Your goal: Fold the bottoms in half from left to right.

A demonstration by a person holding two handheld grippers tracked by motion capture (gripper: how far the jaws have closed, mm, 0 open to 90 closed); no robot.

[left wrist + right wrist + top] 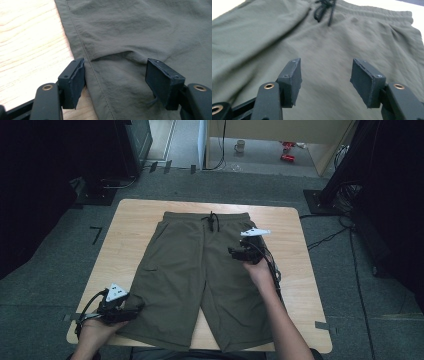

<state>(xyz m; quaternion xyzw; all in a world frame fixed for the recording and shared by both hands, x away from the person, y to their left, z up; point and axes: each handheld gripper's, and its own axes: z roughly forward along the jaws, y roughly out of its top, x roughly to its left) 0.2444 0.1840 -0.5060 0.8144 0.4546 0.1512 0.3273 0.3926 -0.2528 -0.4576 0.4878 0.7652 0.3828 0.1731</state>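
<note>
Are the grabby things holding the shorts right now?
No. Both stand open: the left gripper straddles the shorts' leg edge without pinching, and the right gripper hovers over the front.

Shorts point(200, 270) lie flat on table point(125, 227) (waistband far).

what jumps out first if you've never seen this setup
A pair of olive-green fabric shorts lies spread flat across the light wooden table, with its black drawstring at the far waistband. The left gripper sits at the near left leg hem with jaws apart around the edge, while the right gripper hovers open over the upper right side.
</note>
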